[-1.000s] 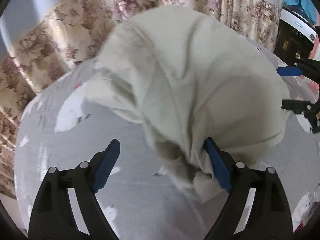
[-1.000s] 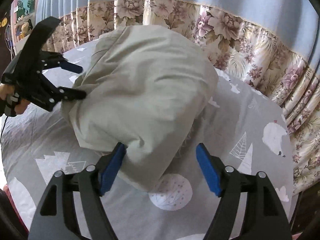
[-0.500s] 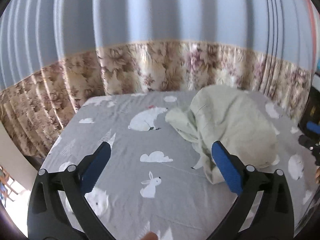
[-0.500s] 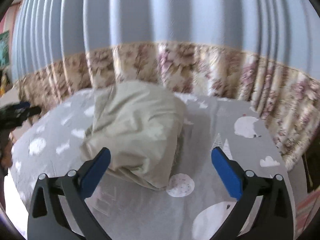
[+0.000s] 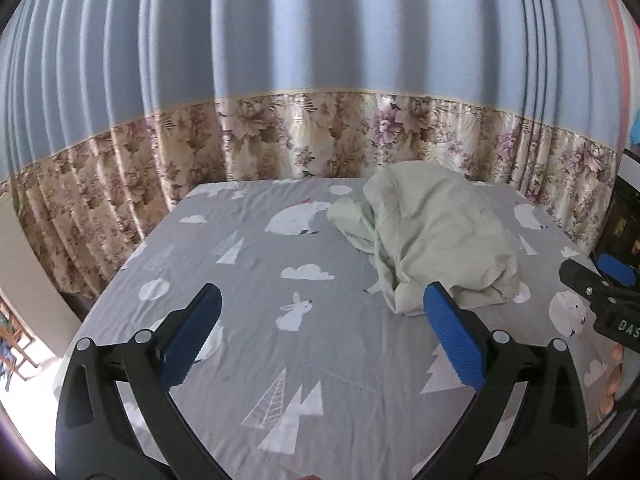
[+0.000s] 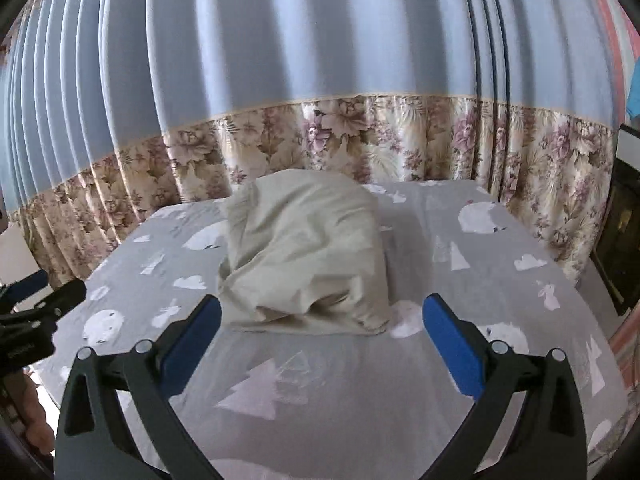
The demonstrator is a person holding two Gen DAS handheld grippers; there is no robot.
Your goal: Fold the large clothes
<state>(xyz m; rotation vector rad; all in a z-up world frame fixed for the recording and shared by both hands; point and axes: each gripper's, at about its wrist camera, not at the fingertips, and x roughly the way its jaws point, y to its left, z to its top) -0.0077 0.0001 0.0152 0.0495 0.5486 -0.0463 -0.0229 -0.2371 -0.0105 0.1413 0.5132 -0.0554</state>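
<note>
- Jaws of left gripper (image 5: 322, 322) spread wide, gripping nothing.
- Jaws of right gripper (image 6: 322, 322) equally wide, empty.
- Pale garment (image 6: 308, 256) bunched in a heap on grey bedsheet (image 5: 248, 280), beyond both grippers, untouched.

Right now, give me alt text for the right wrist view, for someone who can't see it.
A crumpled cream garment lies in a heap on a bed covered by a grey animal-print sheet, just beyond the right gripper, whose blue-padded jaws stand wide open and empty. Blue curtains with a floral border hang behind, and the left gripper shows at the left edge.
</note>
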